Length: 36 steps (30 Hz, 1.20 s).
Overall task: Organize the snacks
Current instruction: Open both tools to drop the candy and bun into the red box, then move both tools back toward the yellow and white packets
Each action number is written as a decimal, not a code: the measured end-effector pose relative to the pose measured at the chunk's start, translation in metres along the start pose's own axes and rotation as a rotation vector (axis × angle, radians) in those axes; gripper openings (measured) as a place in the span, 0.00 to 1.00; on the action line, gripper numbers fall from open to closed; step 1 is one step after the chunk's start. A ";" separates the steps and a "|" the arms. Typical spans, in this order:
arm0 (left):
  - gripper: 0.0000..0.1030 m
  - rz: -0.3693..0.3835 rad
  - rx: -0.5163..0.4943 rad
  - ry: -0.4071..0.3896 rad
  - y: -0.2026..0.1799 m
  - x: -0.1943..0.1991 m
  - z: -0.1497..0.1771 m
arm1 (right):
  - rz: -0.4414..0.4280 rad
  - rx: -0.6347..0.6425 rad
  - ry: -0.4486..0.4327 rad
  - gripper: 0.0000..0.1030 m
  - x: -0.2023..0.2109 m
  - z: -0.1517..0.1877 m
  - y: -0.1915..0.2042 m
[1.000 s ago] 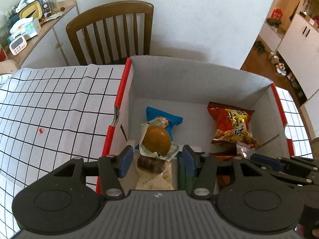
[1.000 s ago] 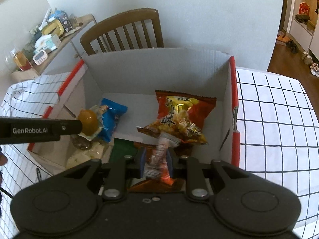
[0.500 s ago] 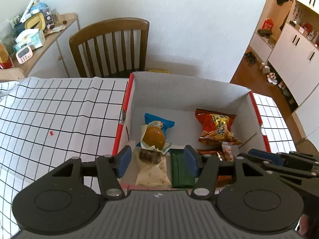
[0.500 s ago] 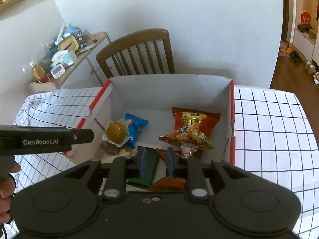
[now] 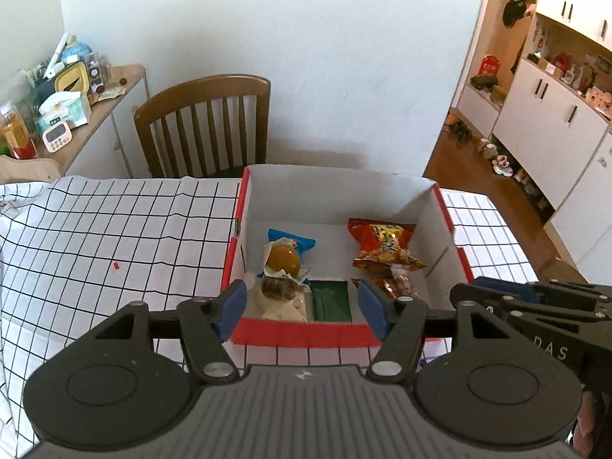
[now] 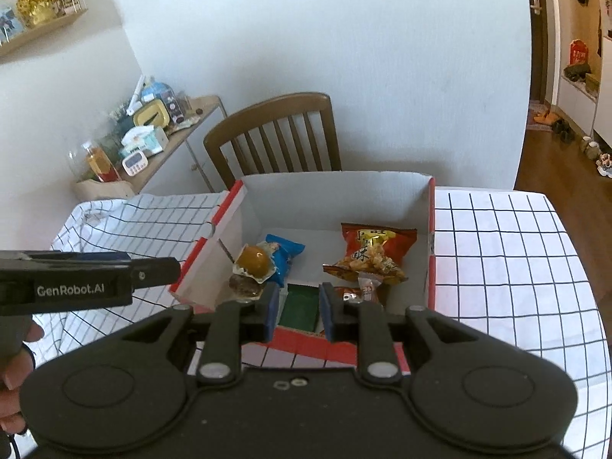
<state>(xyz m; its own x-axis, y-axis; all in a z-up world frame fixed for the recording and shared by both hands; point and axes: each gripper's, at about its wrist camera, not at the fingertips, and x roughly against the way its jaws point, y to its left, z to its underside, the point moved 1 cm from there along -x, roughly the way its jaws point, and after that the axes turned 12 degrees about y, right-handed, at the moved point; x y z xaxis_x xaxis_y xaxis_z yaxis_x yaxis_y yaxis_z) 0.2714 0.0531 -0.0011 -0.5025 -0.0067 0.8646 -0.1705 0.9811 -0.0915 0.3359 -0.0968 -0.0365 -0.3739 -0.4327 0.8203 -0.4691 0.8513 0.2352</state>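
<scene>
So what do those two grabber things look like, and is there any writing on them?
Both are matte black plastic. The left gripper has blue pads, two round discs on its ribbed grey body, and silver pivot screws. From the right camera, its side reads "GenRobot.AI" in white. The right gripper looks the same, with blue pads; the letters "DAS" show on its side. No cables or sleeves are visible.

White box (image 5: 336,195) with red rim, blue packet (image 5: 292,239), red-and-yellow chip bag (image 5: 382,241), dark green pack (image 5: 331,300), white worktop cloth (image 5: 114,229) gridded in black, blue-padded fingers (image 5: 231,308).
</scene>
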 end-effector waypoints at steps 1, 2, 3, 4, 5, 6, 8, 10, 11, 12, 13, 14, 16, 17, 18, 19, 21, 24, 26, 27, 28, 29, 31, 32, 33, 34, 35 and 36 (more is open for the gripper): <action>0.62 0.003 -0.005 -0.006 -0.001 0.004 0.003 | -0.002 0.001 -0.007 0.21 0.004 0.003 0.001; 0.62 0.004 -0.011 -0.014 -0.001 0.008 0.007 | -0.006 0.001 -0.013 0.21 0.007 0.006 0.002; 0.62 0.005 -0.016 -0.020 -0.002 0.011 0.011 | -0.011 0.002 -0.017 0.21 0.011 0.008 0.003; 0.62 0.009 -0.020 -0.025 -0.002 0.014 0.015 | -0.015 0.005 -0.023 0.21 0.015 0.011 0.004; 0.62 0.012 -0.023 -0.027 -0.003 0.017 0.018 | -0.016 0.007 -0.031 0.21 0.018 0.013 0.005; 0.62 0.016 -0.025 -0.031 -0.004 0.020 0.022 | -0.015 0.011 -0.039 0.22 0.023 0.016 0.006; 0.63 0.025 -0.031 -0.038 -0.004 0.026 0.031 | -0.023 0.016 -0.051 0.22 0.029 0.022 0.007; 0.65 0.032 -0.038 -0.045 -0.006 0.031 0.039 | -0.028 0.017 -0.055 0.22 0.034 0.028 0.008; 0.66 0.034 -0.041 -0.049 -0.006 0.033 0.043 | -0.031 0.019 -0.055 0.22 0.037 0.031 0.009; 0.66 0.039 -0.043 -0.051 -0.007 0.035 0.046 | -0.033 0.024 -0.058 0.22 0.040 0.034 0.010; 0.66 0.045 -0.043 -0.052 -0.007 0.037 0.051 | -0.031 0.028 -0.061 0.22 0.042 0.037 0.011; 0.66 0.048 -0.045 -0.051 -0.007 0.038 0.054 | -0.030 0.032 -0.064 0.22 0.044 0.041 0.012; 0.66 0.059 -0.049 -0.047 -0.008 0.040 0.063 | -0.043 0.042 -0.068 0.22 0.049 0.049 0.014; 0.66 0.060 -0.051 -0.048 -0.008 0.041 0.068 | -0.049 0.048 -0.069 0.23 0.051 0.053 0.016; 0.66 0.057 -0.054 -0.048 -0.009 0.042 0.073 | -0.052 0.054 -0.073 0.23 0.053 0.057 0.017; 0.66 0.061 -0.057 -0.048 -0.009 0.043 0.077 | -0.053 0.058 -0.078 0.23 0.055 0.061 0.018; 0.67 0.068 -0.055 -0.047 -0.009 0.045 0.087 | -0.055 0.057 -0.085 0.23 0.059 0.069 0.018; 0.75 0.075 -0.054 -0.046 -0.009 0.045 0.101 | -0.058 0.049 -0.097 0.23 0.064 0.081 0.017; 0.75 0.069 -0.058 -0.046 -0.010 0.045 0.109 | -0.061 0.037 -0.109 0.23 0.066 0.089 0.016; 0.75 0.069 -0.059 -0.041 -0.010 0.044 0.113 | -0.063 0.032 -0.111 0.24 0.067 0.092 0.015; 0.75 0.072 -0.056 -0.036 -0.010 0.043 0.116 | -0.064 0.028 -0.110 0.24 0.067 0.096 0.014; 0.76 0.076 -0.050 -0.032 -0.009 0.042 0.119 | -0.065 0.028 -0.107 0.25 0.067 0.099 0.013; 0.78 0.083 -0.039 -0.020 -0.008 0.038 0.124 | -0.056 0.030 -0.091 0.27 0.065 0.106 0.012; 0.79 0.085 -0.032 -0.014 -0.008 0.037 0.126 | -0.052 0.029 -0.087 0.29 0.064 0.111 0.011; 0.80 0.087 -0.026 -0.008 -0.007 0.034 0.128 | -0.054 0.027 -0.084 0.30 0.063 0.114 0.010; 0.80 0.088 -0.023 -0.002 -0.007 0.032 0.130 | -0.058 0.020 -0.077 0.31 0.061 0.117 0.008; 0.80 0.088 -0.020 0.004 -0.007 0.030 0.130 | -0.062 0.011 -0.070 0.33 0.059 0.121 0.006; 0.80 0.086 -0.016 0.009 -0.007 0.026 0.131 | -0.068 0.003 -0.059 0.35 0.057 0.124 0.004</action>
<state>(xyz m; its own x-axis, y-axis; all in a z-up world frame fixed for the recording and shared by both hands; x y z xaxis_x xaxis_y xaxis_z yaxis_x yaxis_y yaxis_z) 0.1482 0.0204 -0.0424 -0.5069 0.0791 0.8584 -0.1138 0.9809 -0.1575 0.2132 -0.1546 -0.0529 -0.3880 -0.5060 0.7703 -0.4968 0.8188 0.2877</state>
